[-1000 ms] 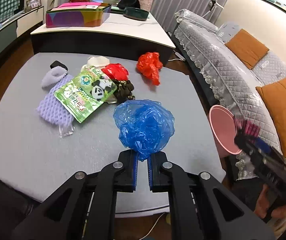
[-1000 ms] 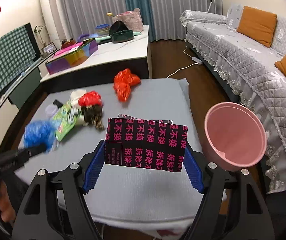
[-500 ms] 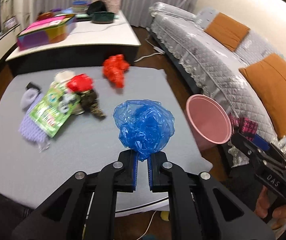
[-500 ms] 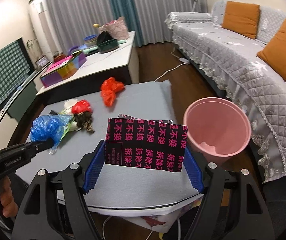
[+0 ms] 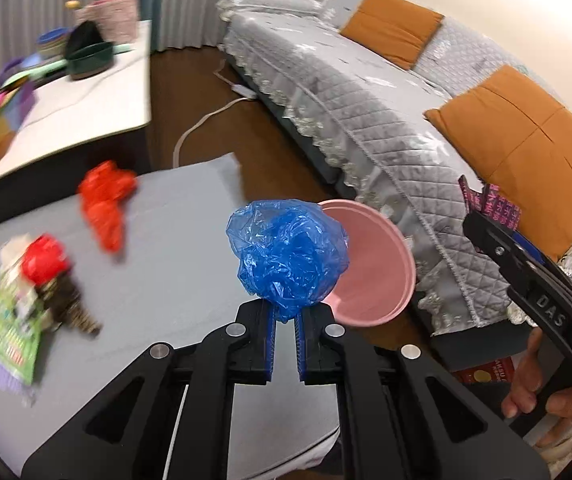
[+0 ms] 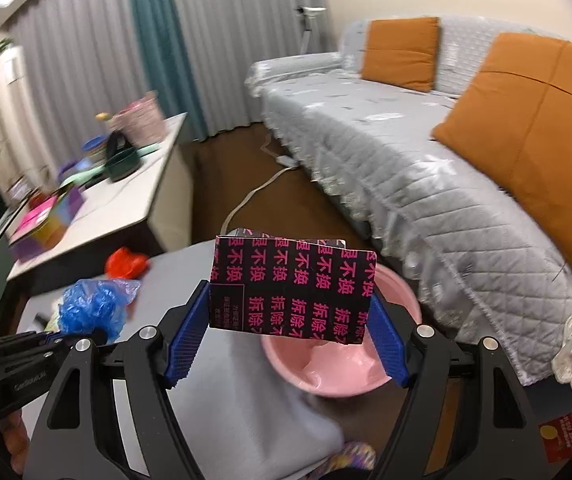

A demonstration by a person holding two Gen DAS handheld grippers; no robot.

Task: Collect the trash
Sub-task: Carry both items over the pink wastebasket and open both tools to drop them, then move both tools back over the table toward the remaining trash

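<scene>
Blue plastic bag, crumpled, is pinched at its neck between the closed jaws of the left gripper; the pink bin lies just beyond. The right gripper clamps a black-and-pink carton between wide-set jaws, directly above the bin.
</scene>
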